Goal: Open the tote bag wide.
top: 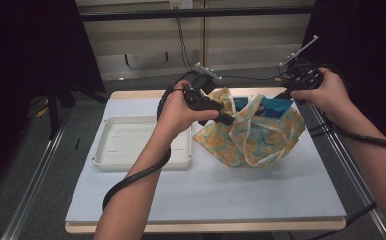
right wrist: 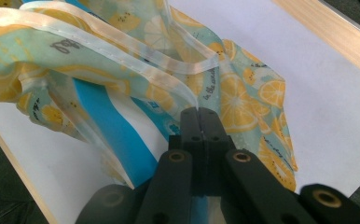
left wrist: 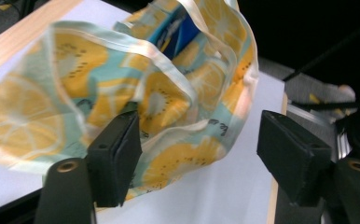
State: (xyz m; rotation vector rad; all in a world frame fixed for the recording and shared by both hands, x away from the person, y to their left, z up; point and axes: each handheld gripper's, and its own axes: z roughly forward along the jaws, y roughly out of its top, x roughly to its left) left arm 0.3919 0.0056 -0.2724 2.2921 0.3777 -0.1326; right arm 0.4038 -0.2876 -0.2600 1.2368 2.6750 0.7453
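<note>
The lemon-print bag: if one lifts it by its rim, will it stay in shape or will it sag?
The lemon-print bag likely sags: its fabric folds and drapes loosely. The right tongs pinch only its thin rim, so it may slip. The blue box inside probably shifts its weight.

My left gripper is held level, pointing at the near edge of the lemon-print bag; its jaws stand apart, one pad brushing the cloth. My left forearm reaches up from the bottom edge. My right gripper is at the bag's far right rim, jaws pinched tight on the trim, right hand wrapped around its body.
</note>
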